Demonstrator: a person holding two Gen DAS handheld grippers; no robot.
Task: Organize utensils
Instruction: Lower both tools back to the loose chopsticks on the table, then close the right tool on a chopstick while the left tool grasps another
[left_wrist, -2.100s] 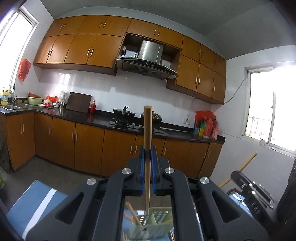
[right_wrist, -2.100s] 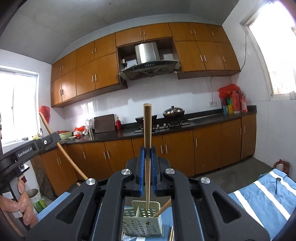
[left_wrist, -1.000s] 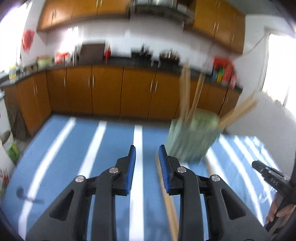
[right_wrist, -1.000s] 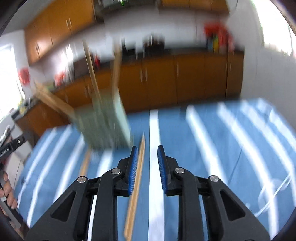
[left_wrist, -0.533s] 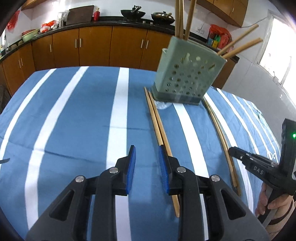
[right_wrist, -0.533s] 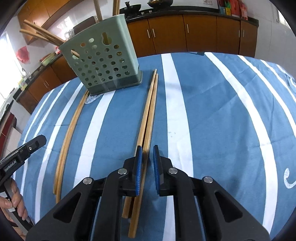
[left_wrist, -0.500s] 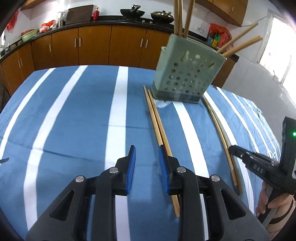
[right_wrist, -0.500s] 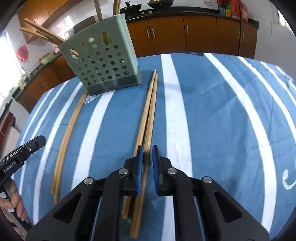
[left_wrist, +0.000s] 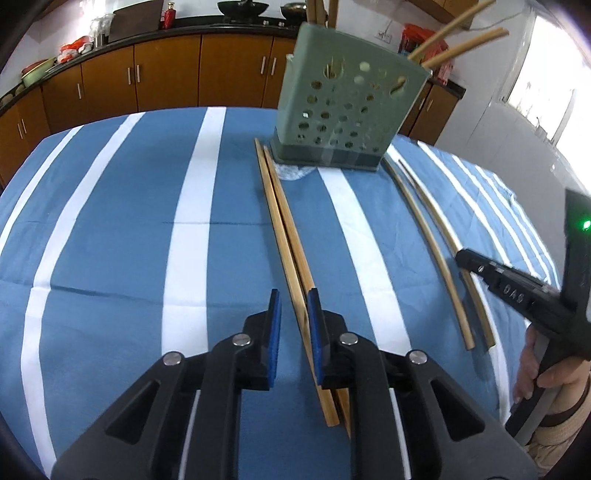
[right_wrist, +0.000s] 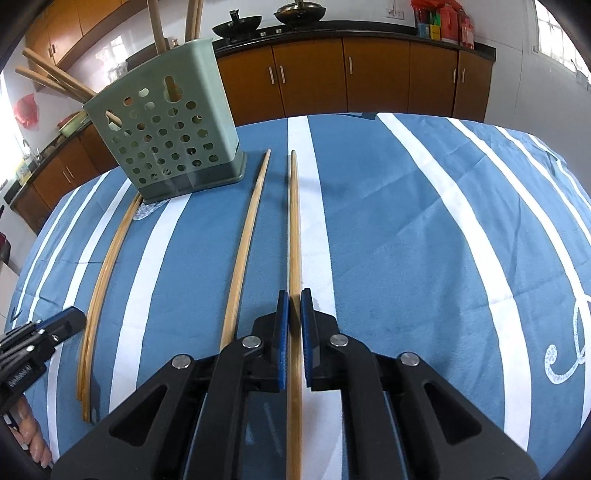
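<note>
Clearly the wooden chopsticks are light, stiff and thin, with a smooth finish that could slide or roll between flat pads, so the sound place to take one is near its thick end, square across the shaft, pinching firmly enough that it cannot pivot.

Take the green perforated holder (right_wrist: 166, 144) as the landmark: it stands on the blue striped cloth (right_wrist: 406, 240) with several chopsticks already upright or leaning in it. One chopstick (right_wrist: 294, 236) runs from a point just beside the holder's base straight back into the right gripper (right_wrist: 291, 321), whose blue pads are pressed together on it, the shaft passing between them and on beneath the body. A second chopstick (right_wrist: 243, 240) lies on the cloth between that one and the holder, untouched. A further pair (right_wrist: 107, 266) curves away from the holder's other corner, toward the far gripper's tip.

From the left wrist view, a pair of chopsticks (left_wrist: 284, 229) starts at the holder's (left_wrist: 351, 103) near corner and reaches the left gripper (left_wrist: 293, 332). Its jaws are closing, with one stick of the pair between them; the pads do not look to press it yet, and the other stick runs along under the right-hand finger. The grip looks likely to catch one stick alone, provided its neighbour stays clear
</note>
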